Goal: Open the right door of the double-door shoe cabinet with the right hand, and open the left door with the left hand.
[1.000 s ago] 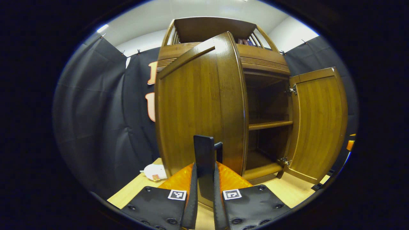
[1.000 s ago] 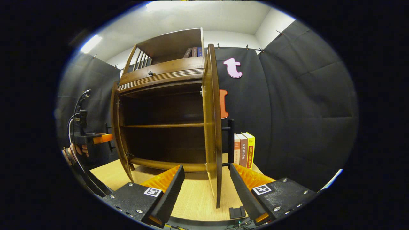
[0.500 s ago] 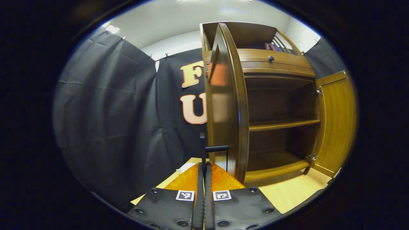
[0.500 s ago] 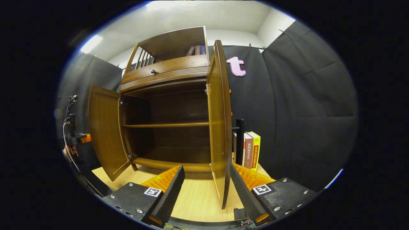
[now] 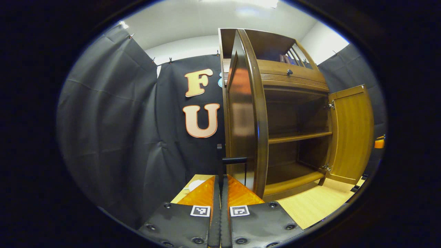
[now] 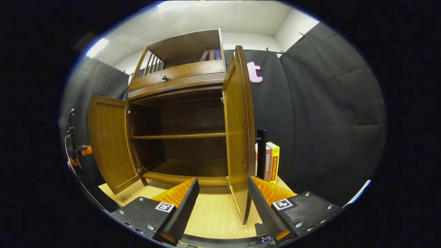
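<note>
Left brown wooden cabinet door: swung wider since a second ago, my left gripper clamped together on its black bar handle. Right wooden door: open; right gripper apart (both doors done, I judge).

In the right gripper view the right door hides most of its own handle and part of the row of books behind it. The far gripper beside the left door is too small to judge its fingers.
</note>
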A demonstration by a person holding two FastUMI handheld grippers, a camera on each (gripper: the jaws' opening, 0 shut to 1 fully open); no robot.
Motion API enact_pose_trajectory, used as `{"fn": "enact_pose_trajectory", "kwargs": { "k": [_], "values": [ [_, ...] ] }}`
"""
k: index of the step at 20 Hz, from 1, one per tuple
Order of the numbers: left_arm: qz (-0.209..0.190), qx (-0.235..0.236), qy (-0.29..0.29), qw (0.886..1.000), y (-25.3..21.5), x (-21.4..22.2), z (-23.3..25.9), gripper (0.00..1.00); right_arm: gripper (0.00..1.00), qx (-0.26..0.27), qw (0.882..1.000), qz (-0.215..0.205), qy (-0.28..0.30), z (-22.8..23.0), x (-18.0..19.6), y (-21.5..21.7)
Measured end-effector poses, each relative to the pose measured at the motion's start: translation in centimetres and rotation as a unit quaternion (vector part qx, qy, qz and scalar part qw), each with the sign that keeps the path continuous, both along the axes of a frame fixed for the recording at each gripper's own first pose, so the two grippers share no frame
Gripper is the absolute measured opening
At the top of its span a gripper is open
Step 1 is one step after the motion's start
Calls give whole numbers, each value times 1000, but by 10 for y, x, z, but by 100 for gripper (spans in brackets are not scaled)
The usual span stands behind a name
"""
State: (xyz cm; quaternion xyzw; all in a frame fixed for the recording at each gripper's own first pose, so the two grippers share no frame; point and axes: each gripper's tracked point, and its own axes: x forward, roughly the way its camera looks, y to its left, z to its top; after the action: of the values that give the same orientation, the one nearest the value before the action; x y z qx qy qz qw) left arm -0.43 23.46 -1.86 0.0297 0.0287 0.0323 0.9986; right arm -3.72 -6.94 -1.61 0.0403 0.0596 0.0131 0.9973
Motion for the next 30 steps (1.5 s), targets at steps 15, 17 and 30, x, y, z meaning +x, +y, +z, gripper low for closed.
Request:
{"fn": "enact_pose_trajectory", "kwargs": {
  "k": [15, 17, 30],
  "values": [
    [-145, 17, 5, 989, 34, 2, -1, 10, 88, 8, 1000, -17, 3, -1, 4, 58],
    [-147, 28, 7, 989, 34, 3, -1, 10, 88, 0, 1000, -17, 1, 5, 5, 59],
    [-50, 14, 41, 998, -1, -96, 6, 7, 88, 13, 1000, 10, 4, -13, 25, 55]
  ]
}}
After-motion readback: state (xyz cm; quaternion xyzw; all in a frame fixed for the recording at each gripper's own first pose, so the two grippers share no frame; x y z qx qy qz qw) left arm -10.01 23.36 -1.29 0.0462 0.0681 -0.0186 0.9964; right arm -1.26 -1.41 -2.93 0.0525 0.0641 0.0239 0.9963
